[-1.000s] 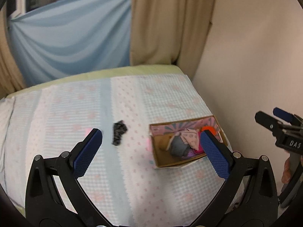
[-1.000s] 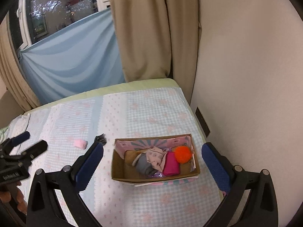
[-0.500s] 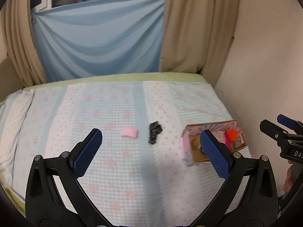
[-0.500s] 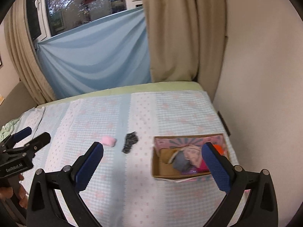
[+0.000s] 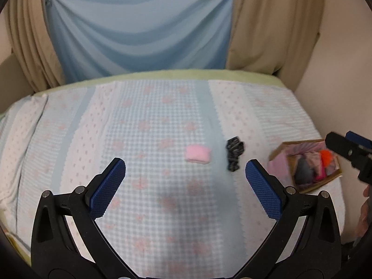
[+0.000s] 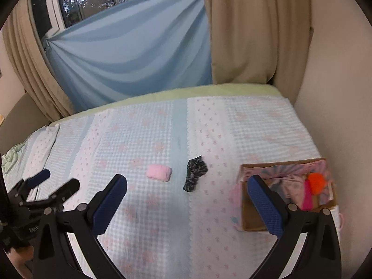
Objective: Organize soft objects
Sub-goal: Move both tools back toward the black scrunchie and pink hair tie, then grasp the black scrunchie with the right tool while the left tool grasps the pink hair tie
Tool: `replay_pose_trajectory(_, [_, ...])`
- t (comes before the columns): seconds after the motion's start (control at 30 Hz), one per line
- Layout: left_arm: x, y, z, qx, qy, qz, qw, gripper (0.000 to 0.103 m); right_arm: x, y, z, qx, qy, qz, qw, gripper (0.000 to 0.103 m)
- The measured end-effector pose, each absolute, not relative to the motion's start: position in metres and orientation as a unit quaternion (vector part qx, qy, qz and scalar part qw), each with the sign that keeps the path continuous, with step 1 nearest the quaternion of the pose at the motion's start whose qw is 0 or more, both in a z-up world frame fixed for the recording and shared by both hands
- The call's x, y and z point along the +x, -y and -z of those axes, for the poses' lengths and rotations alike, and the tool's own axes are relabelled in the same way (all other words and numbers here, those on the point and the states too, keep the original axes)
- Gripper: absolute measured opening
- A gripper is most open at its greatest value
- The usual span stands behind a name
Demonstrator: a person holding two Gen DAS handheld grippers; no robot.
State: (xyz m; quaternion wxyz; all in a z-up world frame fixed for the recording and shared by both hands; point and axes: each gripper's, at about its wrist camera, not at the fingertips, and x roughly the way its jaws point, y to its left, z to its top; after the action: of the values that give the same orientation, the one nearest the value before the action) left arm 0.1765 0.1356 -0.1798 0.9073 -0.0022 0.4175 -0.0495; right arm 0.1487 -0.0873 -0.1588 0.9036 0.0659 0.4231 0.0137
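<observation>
A pink rolled soft item (image 5: pixel 198 154) lies on the bed, and a dark crumpled sock (image 5: pixel 234 153) lies just right of it. Both also show in the right wrist view, the pink item (image 6: pixel 159 172) and the dark sock (image 6: pixel 194 173). A cardboard box (image 6: pixel 253 220) at the right edge of the bed holds several soft items, among them an orange pompom (image 6: pixel 316 182); it also shows in the left wrist view (image 5: pixel 309 187). My left gripper (image 5: pixel 184 186) is open and empty above the bed, short of the pink item. My right gripper (image 6: pixel 186 202) is open and empty.
The bed has a light blue and pink patterned cover (image 5: pixel 151 127). A wall (image 6: pixel 337 81) runs along its right side, close to the box. A blue sheet (image 5: pixel 139 28) and beige curtains (image 6: pixel 251 28) hang behind the bed.
Both views have swung left: the box moved toward the right edge, and the pink item and dark sock now sit near the middle. Both grippers stay open.
</observation>
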Motion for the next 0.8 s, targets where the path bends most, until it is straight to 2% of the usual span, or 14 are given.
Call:
replay_pose_trajectory(0.3, [0.243, -0.132, 0.298, -0.001, -0.431, 0.079, 0.899, 0.103, 0.211, 0.074, 0.264, 0.058, -0.438, 0.003, 0.897, 0.103])
replay_pose_trajectory(0.57, [0.3, -0.098, 0.398, -0.017, -0.425, 0.129, 0.896, 0.102, 0.262, 0.086, 0.352, 0.073, -0.449, 0.024, 0.89, 0.103])
replay_pose_trajectory(0.6, [0.305, -0.092, 0.41, -0.01, -0.423, 0.133, 0.896, 0.103, 0.269, 0.088, 0.364, 0.075, -0.454, 0.024, 0.888, 0.102])
replay_pose_trajectory(0.67, [0.314, -0.084, 0.427, 0.0, -0.424, 0.142, 0.894, 0.102, 0.279, 0.089, 0.383, 0.076, -0.465, 0.021, 0.882, 0.093])
replay_pose_trajectory(0.8, [0.326, -0.073, 0.449, 0.013, -0.422, 0.144, 0.895, 0.102, 0.291, 0.088, 0.416, 0.077, -0.473, 0.025, 0.877, 0.093])
